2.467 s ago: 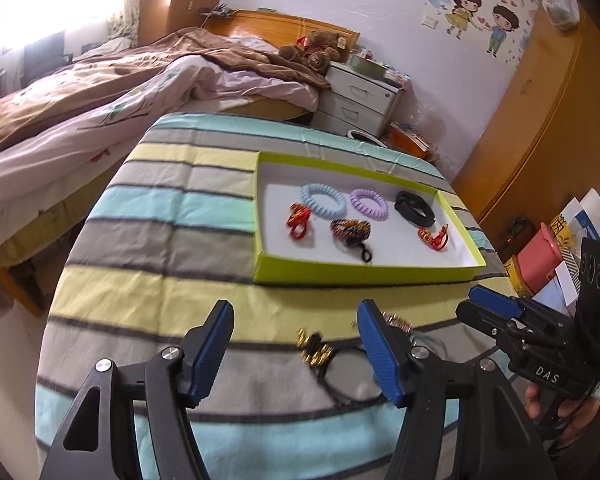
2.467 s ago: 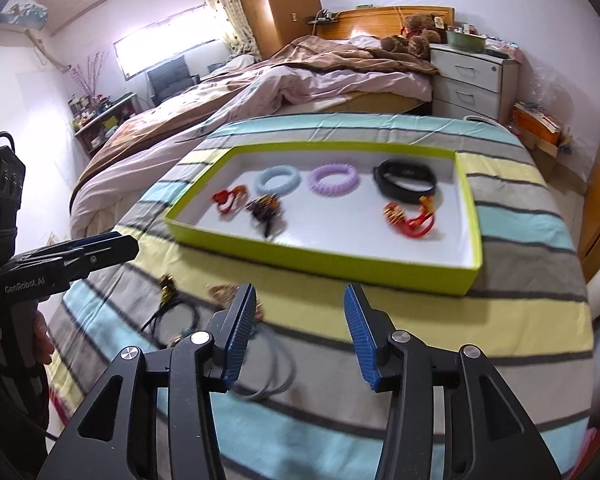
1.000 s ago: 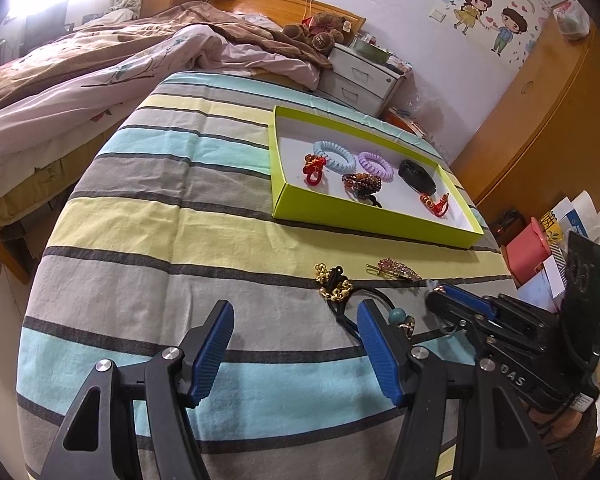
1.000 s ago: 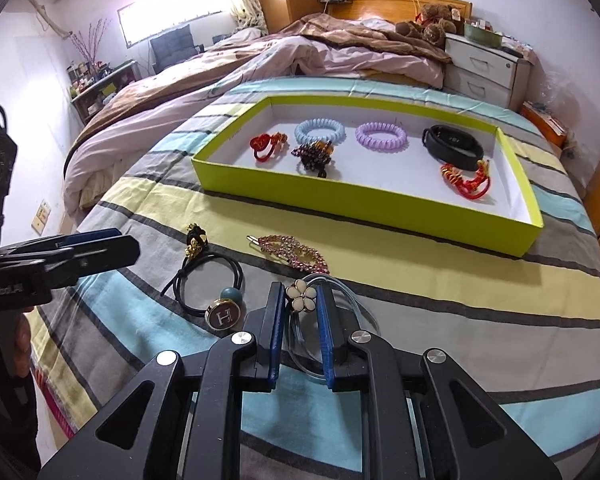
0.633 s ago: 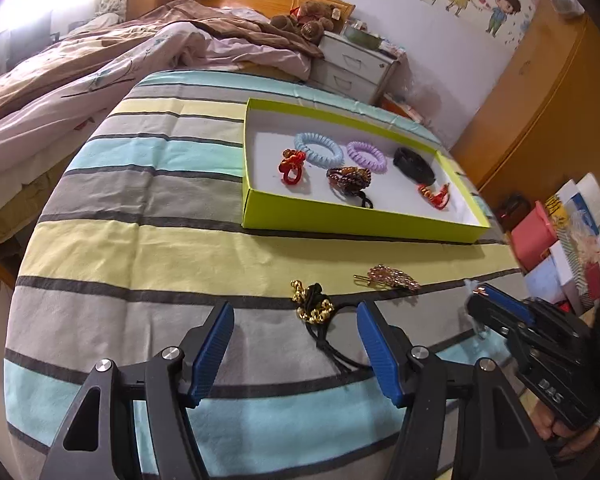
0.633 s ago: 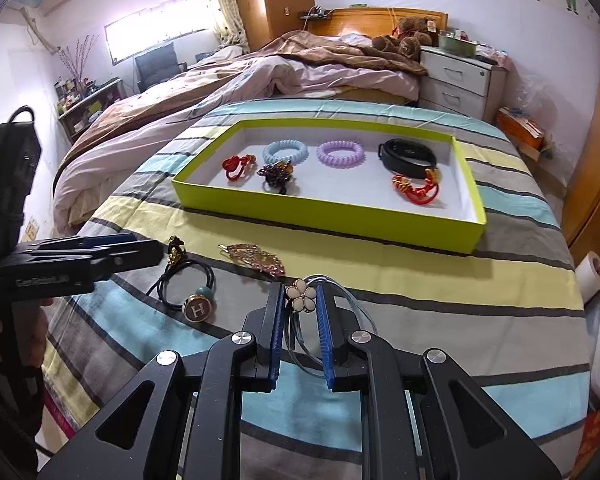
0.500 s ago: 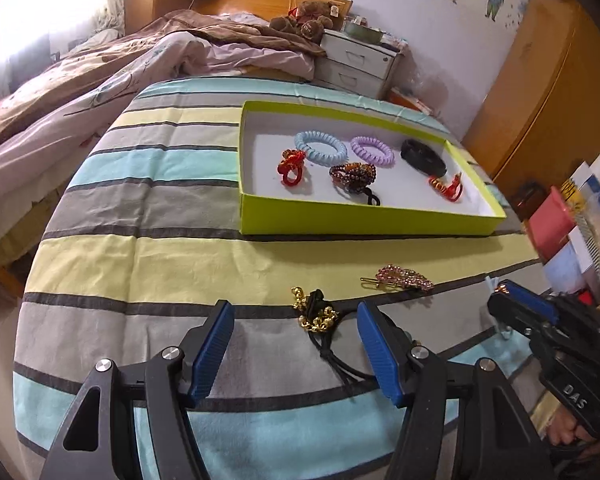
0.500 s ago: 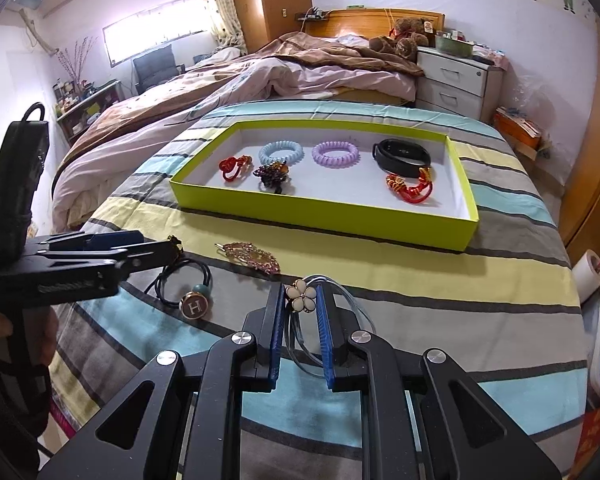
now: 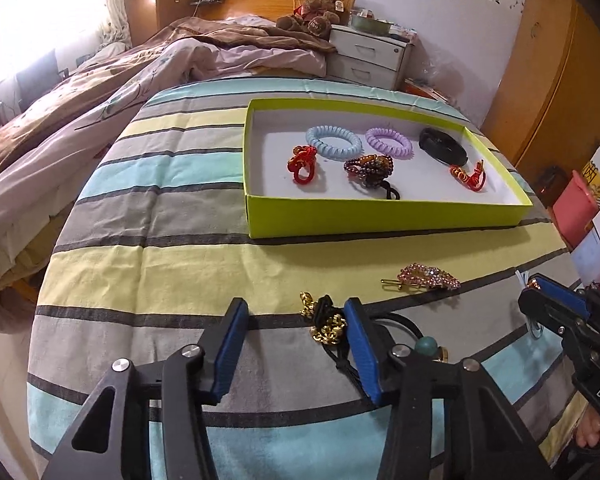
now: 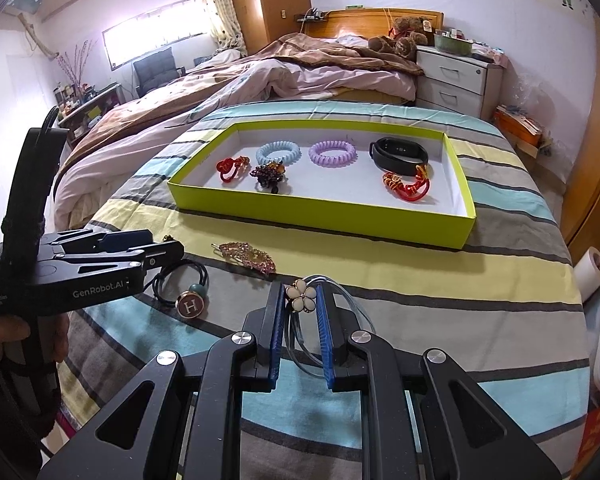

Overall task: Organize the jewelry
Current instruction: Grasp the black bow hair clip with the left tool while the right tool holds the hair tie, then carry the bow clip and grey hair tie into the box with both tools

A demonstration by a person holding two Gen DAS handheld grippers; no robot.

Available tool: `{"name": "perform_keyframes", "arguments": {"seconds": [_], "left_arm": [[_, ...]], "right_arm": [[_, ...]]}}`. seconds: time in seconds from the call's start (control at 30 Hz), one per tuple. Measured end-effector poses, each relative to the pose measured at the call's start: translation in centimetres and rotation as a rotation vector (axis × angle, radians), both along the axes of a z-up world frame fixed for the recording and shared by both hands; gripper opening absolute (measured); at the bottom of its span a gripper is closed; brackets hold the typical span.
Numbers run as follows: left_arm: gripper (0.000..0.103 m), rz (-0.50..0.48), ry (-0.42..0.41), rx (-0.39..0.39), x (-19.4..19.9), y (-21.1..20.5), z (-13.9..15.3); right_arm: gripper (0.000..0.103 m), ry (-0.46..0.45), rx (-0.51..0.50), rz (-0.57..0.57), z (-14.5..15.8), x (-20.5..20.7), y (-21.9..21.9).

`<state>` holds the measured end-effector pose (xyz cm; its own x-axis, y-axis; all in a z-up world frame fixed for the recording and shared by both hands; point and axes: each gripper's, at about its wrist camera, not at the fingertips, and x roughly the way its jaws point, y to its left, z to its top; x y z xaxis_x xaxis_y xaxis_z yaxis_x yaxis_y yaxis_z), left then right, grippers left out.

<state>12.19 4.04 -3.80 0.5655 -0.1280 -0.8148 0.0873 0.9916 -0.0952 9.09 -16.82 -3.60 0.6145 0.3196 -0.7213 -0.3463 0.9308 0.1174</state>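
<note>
The right gripper (image 10: 301, 334) pinched the flower hair tie (image 10: 301, 298) above the striped bedspread (image 10: 440, 280), short of the green tray's (image 10: 320, 210) near edge, while the left gripper (image 9: 296, 344) hung wide open, empty.

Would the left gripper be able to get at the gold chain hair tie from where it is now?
Probably yes: the left gripper is open, and the gold chain hair tie lies on the striped cloth just inside its right finger, with nothing covering it.
</note>
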Motion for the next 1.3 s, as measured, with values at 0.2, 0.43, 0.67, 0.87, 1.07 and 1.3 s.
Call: {"name": "perform_keyframes", "arguments": {"seconds": [0.2, 0.43, 0.67, 0.87, 1.07, 1.3], "left_arm": [[0.027, -0.002, -0.005, 0.004, 0.0, -0.1, 0.0], [0.021, 0.002, -0.012, -0.014, 0.0, 0.3, 0.1], [0.020, 0.015, -0.028, -0.028, -0.3, 0.7, 0.5], [0.020, 0.017, -0.040, -0.043, -0.4, 1.0, 1.1], [0.020, 0.016, -0.065, -0.063, -0.5, 1.4, 2.5], [0.020, 0.002, -0.102, -0.072, 0.4, 1.1, 4.5]], "right_arm": [[0.016, 0.001, 0.008, -0.002, -0.1, 0.1, -0.2], [0.016, 0.001, 0.009, -0.004, -0.2, 0.2, -0.2], [0.017, -0.002, 0.009, -0.011, -0.1, 0.1, -0.5], [0.017, -0.008, 0.004, -0.018, 0.2, 0.2, -0.7], [0.017, -0.021, 0.016, -0.027, 1.0, 0.7, -1.2], [0.017, -0.064, 0.026, -0.033, 3.0, 2.0, -1.6]]}}
